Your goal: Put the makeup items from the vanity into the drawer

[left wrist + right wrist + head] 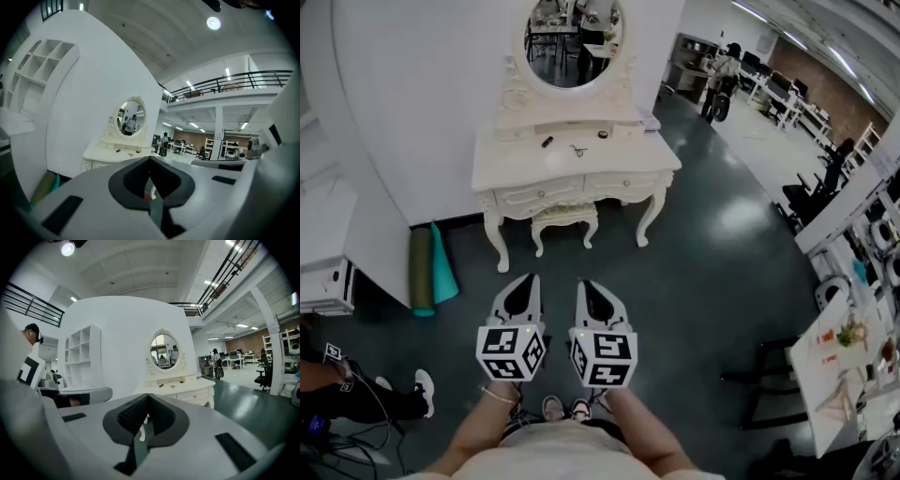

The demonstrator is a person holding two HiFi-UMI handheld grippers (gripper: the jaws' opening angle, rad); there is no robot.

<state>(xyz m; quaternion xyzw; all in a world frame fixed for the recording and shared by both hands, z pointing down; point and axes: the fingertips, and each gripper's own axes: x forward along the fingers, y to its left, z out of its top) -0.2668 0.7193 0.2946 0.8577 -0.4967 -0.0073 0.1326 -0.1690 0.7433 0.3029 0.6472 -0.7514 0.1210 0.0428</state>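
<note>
The white vanity (516,169) with its oval mirror (574,37) stands well ahead of me across the dark floor. On its top lie a small dark makeup item (547,142), a thin metal tool (578,150) and a small round item (603,134). Its front drawers (539,194) are closed. My left gripper (525,283) and right gripper (592,286) are held side by side low in the head view, both shut and holding nothing, far short of the vanity. The vanity (110,153) shows small beyond the left gripper (150,161), and the same vanity (180,389) beyond the right gripper (148,399).
A white stool (563,217) is tucked under the vanity. Rolled green and teal mats (431,272) lean on the curved white wall at the left. A seated person's leg (389,394) is at lower left. A black chair (769,380) and a white table (848,361) stand at the right.
</note>
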